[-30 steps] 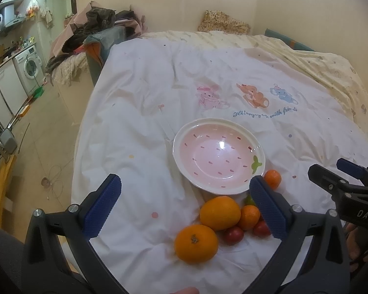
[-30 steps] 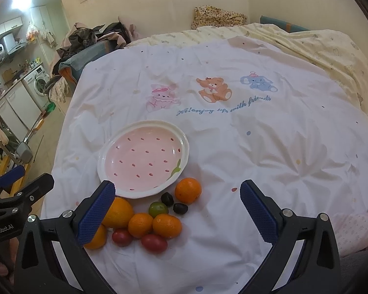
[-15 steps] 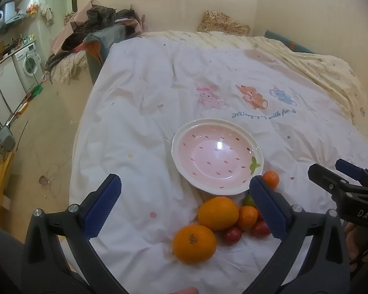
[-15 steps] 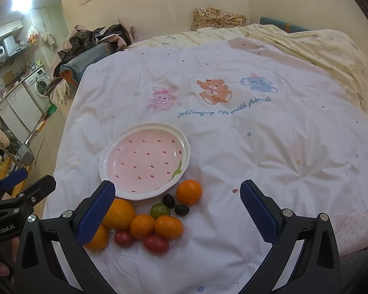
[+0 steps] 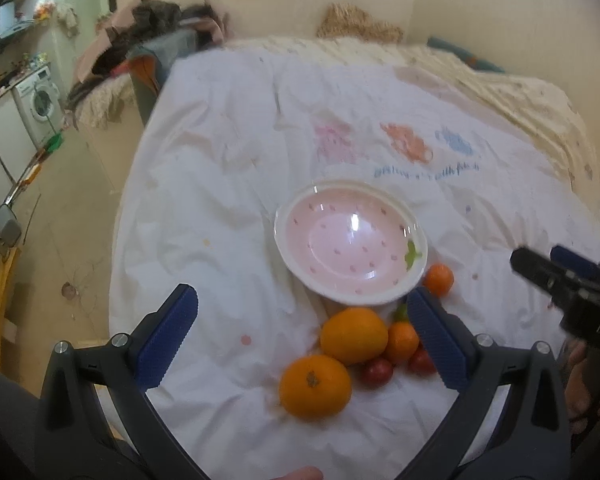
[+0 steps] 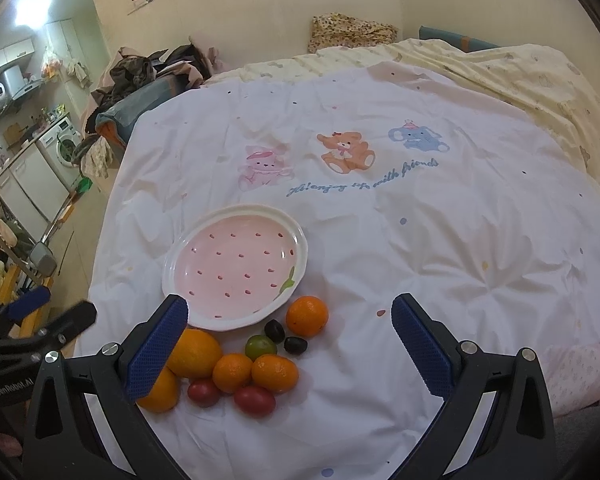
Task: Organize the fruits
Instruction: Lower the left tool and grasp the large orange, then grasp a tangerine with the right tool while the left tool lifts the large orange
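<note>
Lying in a cluster near the white quilt's (image 6: 440,248) front edge, oranges (image 6: 194,353), mandarins (image 6: 307,315), red tomatoes (image 6: 255,400), a green one (image 6: 260,346) and two dark grapes (image 6: 275,329) sit just beside the empty pink plate (image 6: 236,268). Left gripper (image 5: 302,332) and right gripper (image 6: 288,344) hover over them, jaws spread wide, holding nothing.

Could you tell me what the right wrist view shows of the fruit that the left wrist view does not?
Only the right wrist view shows the two small dark oval fruits and the whole round green fruit. Only the left wrist view shows the big orange with the brown stem scar in full. Both show the empty pink strawberry-pattern ceramic plate, the white printed bedspread, and the left gripper and right gripper open and holding nothing.
</note>
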`<state>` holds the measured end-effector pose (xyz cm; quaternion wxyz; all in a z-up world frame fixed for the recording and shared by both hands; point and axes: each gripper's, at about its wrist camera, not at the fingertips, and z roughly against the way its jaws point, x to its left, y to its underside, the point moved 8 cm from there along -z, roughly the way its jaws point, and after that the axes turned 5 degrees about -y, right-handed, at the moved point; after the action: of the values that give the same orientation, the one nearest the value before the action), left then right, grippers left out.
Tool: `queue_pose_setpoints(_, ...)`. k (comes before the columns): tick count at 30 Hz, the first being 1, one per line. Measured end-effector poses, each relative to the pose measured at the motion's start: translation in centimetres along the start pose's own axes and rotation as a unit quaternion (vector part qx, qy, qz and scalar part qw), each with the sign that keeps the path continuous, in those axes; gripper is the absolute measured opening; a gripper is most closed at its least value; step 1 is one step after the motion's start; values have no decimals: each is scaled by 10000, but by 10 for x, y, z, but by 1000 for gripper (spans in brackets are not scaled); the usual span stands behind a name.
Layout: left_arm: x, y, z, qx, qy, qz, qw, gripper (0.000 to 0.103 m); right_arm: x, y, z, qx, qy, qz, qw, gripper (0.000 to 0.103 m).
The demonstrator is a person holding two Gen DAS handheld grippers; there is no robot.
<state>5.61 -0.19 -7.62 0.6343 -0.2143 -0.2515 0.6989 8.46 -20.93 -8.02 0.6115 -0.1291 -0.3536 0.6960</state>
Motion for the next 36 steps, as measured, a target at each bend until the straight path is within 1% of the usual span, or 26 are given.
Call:
queue_pose_setpoints(2,-3,11,-11,405,-69,-188,9990,103,-3,0,0,11,32,-45,10000,103)
queue_pose_setpoints(4,-8,31,-30,1060,5,-388,9936,103,-8,1,0,57,55,-133,9999,103)
queue_pose_setpoints(5,-11,42,-39,1389,76,-438,9893,103,-11,2,-1,93,46,-195,9998,103)
queue_pose_setpoints(7,-14,59,-52,1824,200,-450,9820,103,-18,4,-4,209,17,-378,9991,103)
queue_pose_setpoints(9,-18,75,-61,2099,221,-525,9761,102,-29,8,-6,324,41,-579,9978,103)
queue_pose_setpoints(12,-25,85,-67,2195,132,-774,9724,101,-41,13,-8,451,94,-761,9960,103)
queue_pose_setpoints(15,-33,92,-69,2285,182,-884,9694,99,-49,17,-11,589,84,-919,9940,103)
queue_pose_setpoints(18,-39,95,-74,2322,144,-976,9677,99,-57,23,-14,721,24,-1152,9907,103)
queue_pose_setpoints(20,-42,92,-81,2305,52,-1048,9674,99,-62,25,-16,779,-6,-1296,9885,103)
queue_pose_setpoints(23,-37,92,-94,2461,-54,-1007,9640,90,-64,27,-18,841,-27,-1403,9865,103)
queue_pose_setpoints(25,-33,94,-96,2478,-106,-930,9643,74,-62,27,-19,854,-18,-1392,9866,103)
queue_pose_setpoints(26,-33,95,-97,2511,-34,-868,9641,64,-62,27,-19,852,-12,-1370,9869,103)
queue_pose_setpoints(27,-33,97,-96,2555,111,-738,9639,59,-61,27,-19,854,5,-1336,9873,103)
queue_pose_setpoints(32,-32,96,-82,2442,41,-756,9668,57,-61,29,-23,924,42,-1290,9873,103)
queue_pose_setpoints(36,-23,83,-67,2147,13,-564,9750,56,-62,35,-27,1048,57,-1301,9859,103)
